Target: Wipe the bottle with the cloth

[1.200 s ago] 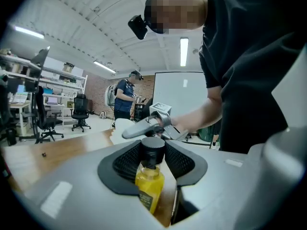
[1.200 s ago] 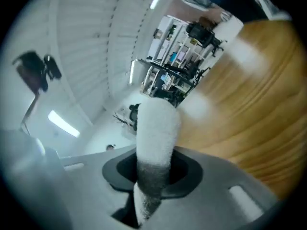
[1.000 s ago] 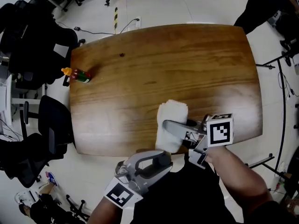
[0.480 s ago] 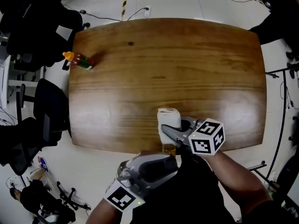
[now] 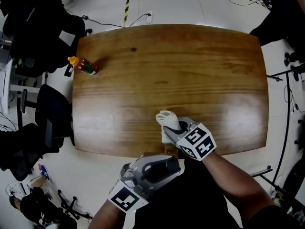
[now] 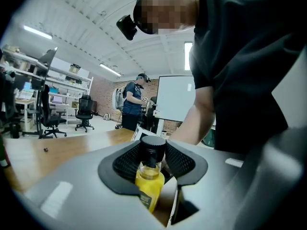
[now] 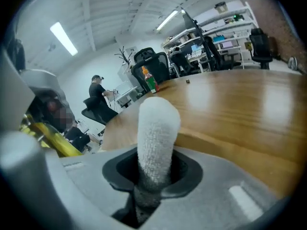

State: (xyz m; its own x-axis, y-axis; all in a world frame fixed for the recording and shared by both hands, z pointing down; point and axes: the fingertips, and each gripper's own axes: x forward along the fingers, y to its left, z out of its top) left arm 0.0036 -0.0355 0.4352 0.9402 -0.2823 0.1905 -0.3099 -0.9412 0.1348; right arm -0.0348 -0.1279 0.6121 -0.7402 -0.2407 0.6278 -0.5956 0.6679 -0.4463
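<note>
Left gripper: jaws clamped on the bottle, with the pads at either side of its neck and black cap. The bottle holds yellow liquid and leans a little in the grip. Right gripper: jaws closed on the cloth, a white towelling roll that sticks out past the fingertips. Head view: both grippers are at the near edge of the wooden table. The bottle is held off the surface at that edge, and only an amber sliver shows between the two grippers. The cloth roll lies over the edge just above it. Contact between cloth and bottle: cannot tell, since the right gripper covers the spot. Right gripper view: the bottle appears low at the left, apart from the cloth's tip. A second bottle with an orange cap sits at the far left corner, well apart. Dark office chairs stand left of the table.
</note>
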